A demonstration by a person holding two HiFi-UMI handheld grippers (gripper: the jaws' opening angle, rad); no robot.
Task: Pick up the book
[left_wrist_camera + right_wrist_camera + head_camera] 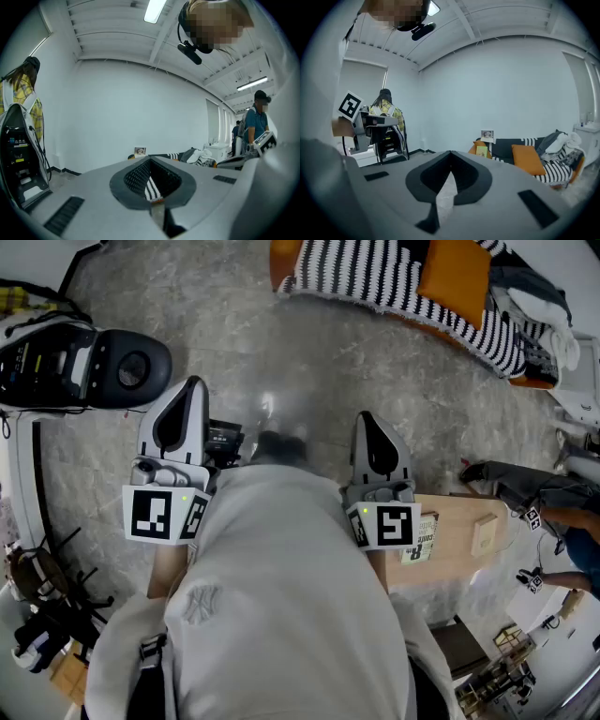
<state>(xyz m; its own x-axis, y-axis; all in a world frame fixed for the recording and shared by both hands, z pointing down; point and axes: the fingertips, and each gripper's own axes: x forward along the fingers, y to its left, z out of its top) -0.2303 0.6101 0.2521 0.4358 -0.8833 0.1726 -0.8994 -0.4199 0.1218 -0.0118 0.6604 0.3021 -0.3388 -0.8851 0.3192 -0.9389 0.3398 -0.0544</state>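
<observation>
The book (423, 538), pale green with dark print, lies on a low wooden table (464, 521) at my right side, half hidden behind the right gripper's marker cube. My left gripper (192, 383) and right gripper (367, 417) are both held out over the floor ahead of my body, above and beyond the table, apart from the book. In the left gripper view the left gripper (149, 160) has its jaws meeting at the tips with nothing between them. The right gripper (450, 153) looks the same in its own view. Neither gripper view shows the book.
A small wooden block (485, 534) sits on the table right of the book. A sofa with a striped blanket (394, 277) and orange cushion (456, 271) stands ahead. A black-and-white machine (80, 362) is at the left. Another person (567, 526) is at the right.
</observation>
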